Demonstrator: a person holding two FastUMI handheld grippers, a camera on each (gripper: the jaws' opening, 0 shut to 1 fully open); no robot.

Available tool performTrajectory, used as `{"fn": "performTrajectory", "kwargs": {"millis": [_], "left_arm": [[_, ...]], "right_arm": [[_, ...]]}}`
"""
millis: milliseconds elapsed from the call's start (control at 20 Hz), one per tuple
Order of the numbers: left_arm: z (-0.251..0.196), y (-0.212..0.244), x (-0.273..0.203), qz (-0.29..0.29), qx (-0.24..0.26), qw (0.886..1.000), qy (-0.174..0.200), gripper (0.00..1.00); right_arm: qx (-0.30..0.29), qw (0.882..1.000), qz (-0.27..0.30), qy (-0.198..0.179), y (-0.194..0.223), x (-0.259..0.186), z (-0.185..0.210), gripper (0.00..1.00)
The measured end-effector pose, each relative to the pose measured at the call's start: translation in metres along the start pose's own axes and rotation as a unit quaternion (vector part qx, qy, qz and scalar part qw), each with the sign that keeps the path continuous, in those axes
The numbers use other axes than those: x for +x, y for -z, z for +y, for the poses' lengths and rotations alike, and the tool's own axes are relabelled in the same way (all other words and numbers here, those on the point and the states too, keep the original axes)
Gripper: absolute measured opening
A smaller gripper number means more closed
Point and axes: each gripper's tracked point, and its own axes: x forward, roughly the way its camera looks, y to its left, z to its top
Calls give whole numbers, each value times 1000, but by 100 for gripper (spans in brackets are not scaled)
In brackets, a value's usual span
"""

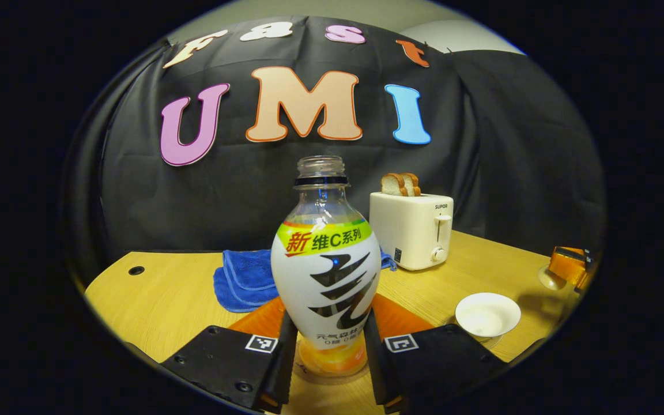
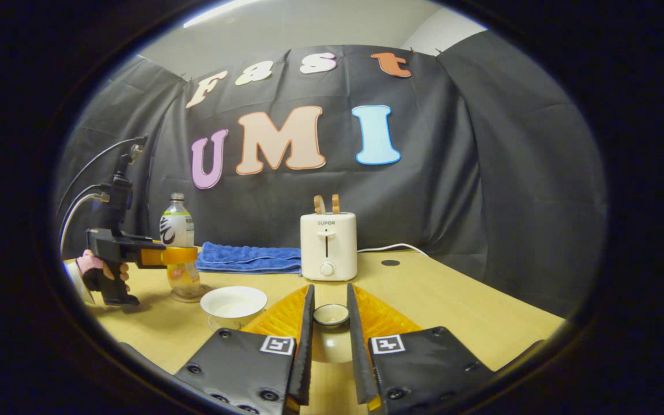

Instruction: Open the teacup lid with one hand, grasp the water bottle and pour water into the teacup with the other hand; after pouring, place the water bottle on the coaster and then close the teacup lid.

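A clear plastic water bottle (image 1: 325, 265) is gleaming in its glossy label, beside a nubby blue cloth (image 1: 244, 278), on a smooth wood-grain table (image 1: 159, 300); the glazed white teacup (image 1: 487, 314) is shining.

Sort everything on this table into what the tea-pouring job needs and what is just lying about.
Belongs to the job:
- water bottle, uncapped
- teacup, open
- teacup lid
- coaster under the bottle

Just lying about:
- toaster
- bread slices in its slots
- blue towel, folded
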Motion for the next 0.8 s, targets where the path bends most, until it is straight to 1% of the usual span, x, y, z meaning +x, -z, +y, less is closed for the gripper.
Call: {"fn": "performTrajectory", "kwargs": {"millis": [200, 250, 350, 550, 650, 800], "left_arm": [[-1, 4, 4, 3, 2, 1000, 3, 53], [-1, 4, 2, 5, 2, 1000, 4, 57], [-3, 3, 3, 6, 2, 1000, 6, 58], [-5, 2, 2, 4, 8, 1000, 10, 65], [-5, 1, 0, 1, 18, 1000, 13, 68], [-8, -1, 8, -1, 20, 1000, 13, 71]], "right_arm": [[0, 1000, 0, 0, 0, 0, 0, 35], [0, 1000, 0, 0, 0, 0, 0, 35], [0, 1000, 0, 0, 0, 0, 0, 35], [0, 1000, 0, 0, 0, 1, 0, 35], [0, 1000, 0, 0, 0, 0, 0, 34], [0, 1000, 0, 0, 0, 1, 0, 35]]}}
